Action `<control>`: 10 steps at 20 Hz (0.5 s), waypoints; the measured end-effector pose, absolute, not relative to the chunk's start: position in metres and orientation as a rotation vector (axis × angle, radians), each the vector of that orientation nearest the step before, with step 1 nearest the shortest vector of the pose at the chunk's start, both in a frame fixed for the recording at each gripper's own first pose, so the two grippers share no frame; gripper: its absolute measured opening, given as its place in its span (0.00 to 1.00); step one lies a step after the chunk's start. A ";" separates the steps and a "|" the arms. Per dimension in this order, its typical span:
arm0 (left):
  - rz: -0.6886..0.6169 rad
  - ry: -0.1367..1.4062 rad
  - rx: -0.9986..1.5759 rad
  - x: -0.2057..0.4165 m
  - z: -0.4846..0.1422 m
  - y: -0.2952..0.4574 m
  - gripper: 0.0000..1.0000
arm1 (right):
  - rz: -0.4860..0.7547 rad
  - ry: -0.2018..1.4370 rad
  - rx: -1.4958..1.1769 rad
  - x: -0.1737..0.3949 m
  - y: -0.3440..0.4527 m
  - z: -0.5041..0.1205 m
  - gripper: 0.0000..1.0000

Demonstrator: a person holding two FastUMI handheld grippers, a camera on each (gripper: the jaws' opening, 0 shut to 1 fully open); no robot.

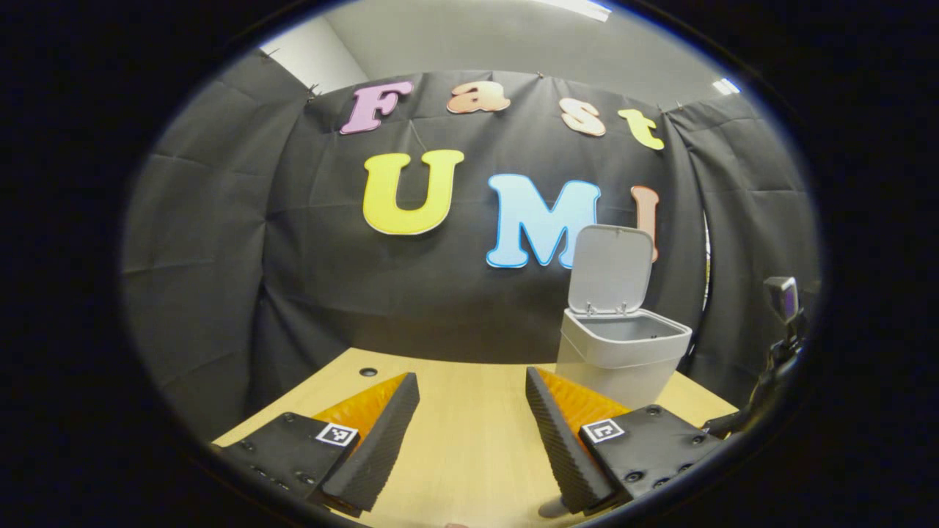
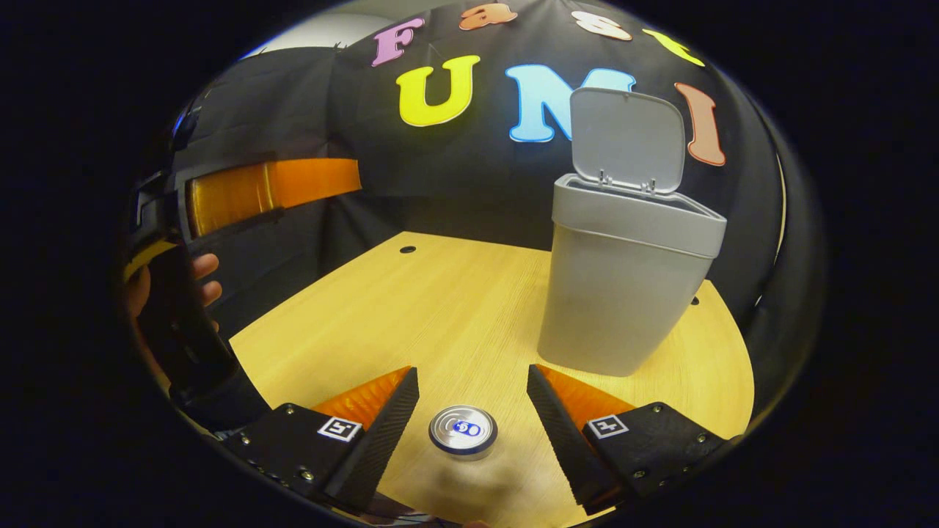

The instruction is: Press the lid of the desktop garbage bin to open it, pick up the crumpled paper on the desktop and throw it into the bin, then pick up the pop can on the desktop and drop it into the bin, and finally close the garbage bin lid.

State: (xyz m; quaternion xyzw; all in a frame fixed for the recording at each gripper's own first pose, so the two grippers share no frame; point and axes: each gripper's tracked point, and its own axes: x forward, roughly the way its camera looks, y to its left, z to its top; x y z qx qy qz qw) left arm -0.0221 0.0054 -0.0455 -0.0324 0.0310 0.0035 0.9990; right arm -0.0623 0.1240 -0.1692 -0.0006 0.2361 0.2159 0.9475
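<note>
The grey bin (image 2: 623, 286) stands on the wooden desktop (image 2: 411, 308) with its lid (image 2: 627, 139) swung up and open. In the left gripper view the bin (image 1: 620, 352) sits ahead and to the right, its lid (image 1: 611, 268) upright. A pop can (image 2: 463, 430) stands upright on the desk, seen from above, between the fingers of my right gripper (image 2: 473, 411), which is open and not touching it. My left gripper (image 1: 473, 418) is open with nothing between its fingers, raised above the desk. From the right gripper view, the left gripper (image 2: 249, 194) shows at far left, held by a hand (image 2: 205, 282).
Black cloth walls close the booth behind and beside the desk. A small dark hole (image 2: 407, 249) marks the desk's far side. The other gripper's body (image 1: 781, 323) shows at the right edge of the left gripper view.
</note>
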 end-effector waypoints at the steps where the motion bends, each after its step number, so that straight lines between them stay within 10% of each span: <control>1: 0.007 0.064 -0.066 -0.023 -0.046 0.006 0.95 | 0.449 0.505 -0.003 -0.064 0.126 -0.175 0.96; 10: 0.003 0.095 -0.070 -0.026 -0.056 0.006 0.95 | 0.477 0.676 -0.060 -0.075 0.132 -0.217 0.96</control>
